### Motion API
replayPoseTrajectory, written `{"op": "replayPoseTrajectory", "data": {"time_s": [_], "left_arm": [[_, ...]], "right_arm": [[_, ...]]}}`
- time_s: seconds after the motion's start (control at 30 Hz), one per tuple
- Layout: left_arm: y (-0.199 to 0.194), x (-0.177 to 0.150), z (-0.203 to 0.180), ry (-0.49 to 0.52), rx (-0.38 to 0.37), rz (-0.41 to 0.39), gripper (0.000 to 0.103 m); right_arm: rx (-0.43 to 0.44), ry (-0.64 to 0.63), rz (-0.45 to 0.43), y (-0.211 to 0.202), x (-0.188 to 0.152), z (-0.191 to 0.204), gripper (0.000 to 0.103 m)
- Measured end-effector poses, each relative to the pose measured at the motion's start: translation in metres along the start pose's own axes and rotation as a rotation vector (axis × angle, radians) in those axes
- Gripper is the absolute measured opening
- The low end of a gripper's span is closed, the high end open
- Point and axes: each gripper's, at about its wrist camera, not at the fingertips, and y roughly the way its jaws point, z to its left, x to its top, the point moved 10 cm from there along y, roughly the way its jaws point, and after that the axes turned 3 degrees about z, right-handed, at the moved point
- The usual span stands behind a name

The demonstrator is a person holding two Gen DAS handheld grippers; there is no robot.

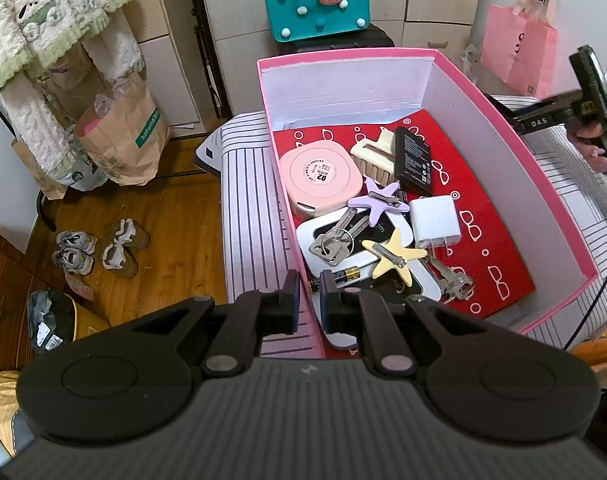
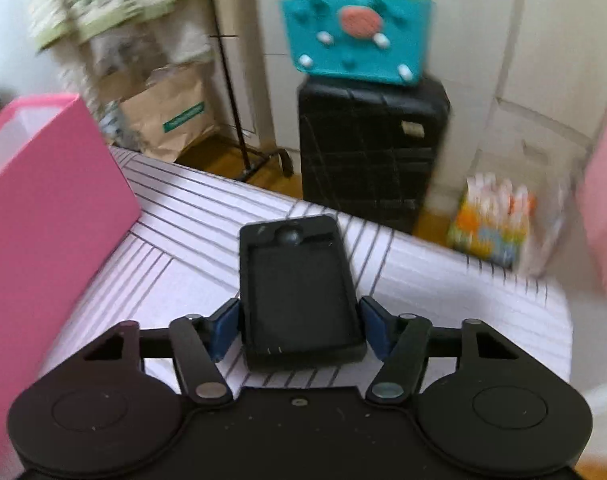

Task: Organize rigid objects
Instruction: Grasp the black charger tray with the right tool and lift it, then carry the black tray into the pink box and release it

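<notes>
Left gripper [image 1: 308, 298] is clamped on the near-left wall of the pink box [image 1: 559, 200] — one pad outside, one inside, jaws nearly together on the thin cardboard. The box sits on a striped bedcover [image 1: 247, 216]. Inside, on a red sheet [image 1: 487, 216]: a pink round case [image 1: 323, 174], cream hair claw [image 1: 373, 158], black battery pack [image 1: 414, 160], purple star clip [image 1: 379, 200], yellow star clip [image 1: 395, 258], white charger plug [image 1: 435, 222], keys [image 1: 335, 238], an AA battery [image 1: 345, 274].

Right gripper [image 2: 299, 326] is off to the box's right over the bedcover, jaws apart, a black phone case [image 2: 299, 292] lying between the blue pads [image 2: 225, 326]. The pads sit right at its sides — can't tell if they're pressing it, the view's blurred. Teal bag [image 2: 355, 40] on a black suitcase [image 2: 371, 148] behind.
</notes>
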Motion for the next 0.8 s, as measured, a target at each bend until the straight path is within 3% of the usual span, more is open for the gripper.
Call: {"op": "replayPoseTrajectory", "data": {"time_s": [0.1, 0.33, 0.6, 0.8], "left_arm": [[0.000, -0.001, 0.000, 0.005, -0.002, -0.004, 0.009], [0.000, -0.001, 0.002, 0.007, -0.006, -0.009, 0.009], [0.000, -0.001, 0.003, -0.010, -0.015, -0.010, 0.009], [-0.004, -0.001, 0.005, -0.014, -0.029, -0.024, 0.009]], "right_arm": [[-0.038, 0.025, 0.014, -0.008, -0.014, 0.006, 0.067], [-0.035, -0.005, 0.040, -0.011, -0.026, 0.021, 0.070], [-0.047, 0.036, -0.026, -0.010, -0.014, 0.018, 0.066], [-0.029, 0.034, -0.079, -0.041, -0.021, 0.036, 0.066]]}}
